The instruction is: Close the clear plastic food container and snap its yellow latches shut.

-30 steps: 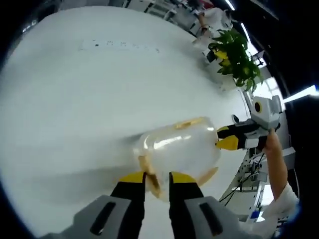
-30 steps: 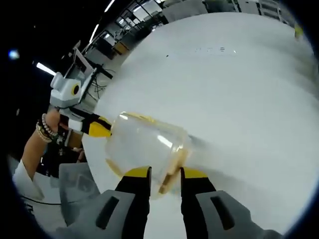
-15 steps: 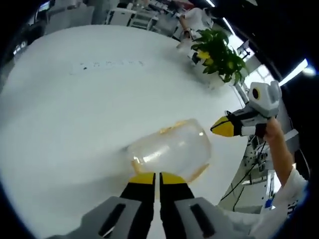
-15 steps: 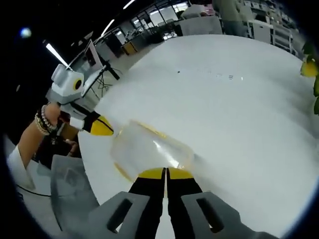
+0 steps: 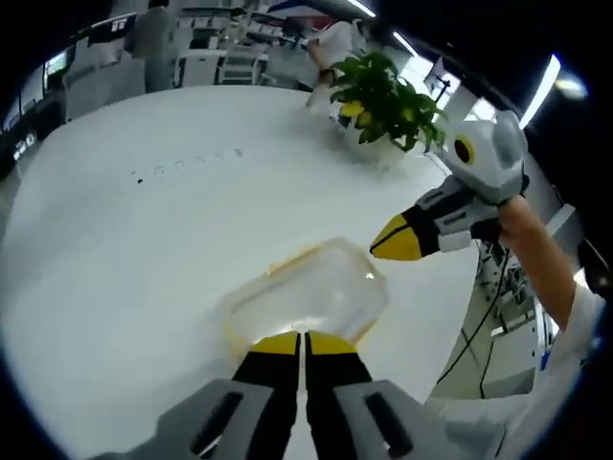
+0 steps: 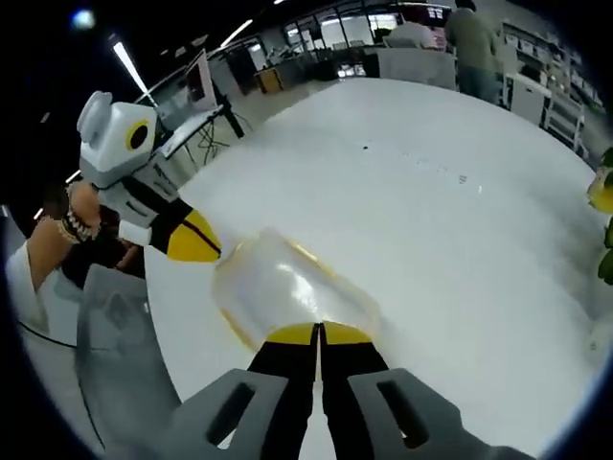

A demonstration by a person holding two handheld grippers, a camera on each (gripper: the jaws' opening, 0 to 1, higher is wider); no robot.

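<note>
The clear plastic food container [image 5: 308, 292] lies on the round white table [image 5: 144, 240] with its lid on; thin yellow latch edges show along its sides. In the left gripper view my left gripper [image 5: 303, 337] is shut, its yellow tips meeting just in front of the container's near end with nothing seen between them. My right gripper [image 5: 378, 249] comes in from the right, shut, tip hovering by the container's far end. In the right gripper view the right gripper [image 6: 319, 332] is shut at the container [image 6: 287, 286], and the left gripper [image 6: 209, 246] hangs shut beside its other end.
A potted green plant [image 5: 383, 94] stands at the table's far edge. A grey chair [image 6: 120, 355] sits below the table's rim. People [image 6: 469, 34] and desks fill the room beyond. A person's arm [image 5: 541, 278] holds the right gripper.
One second ago both grippers were open astride the container's yellow end latches; they then shut, and have since drawn back and up. Both views now look down from higher.
</note>
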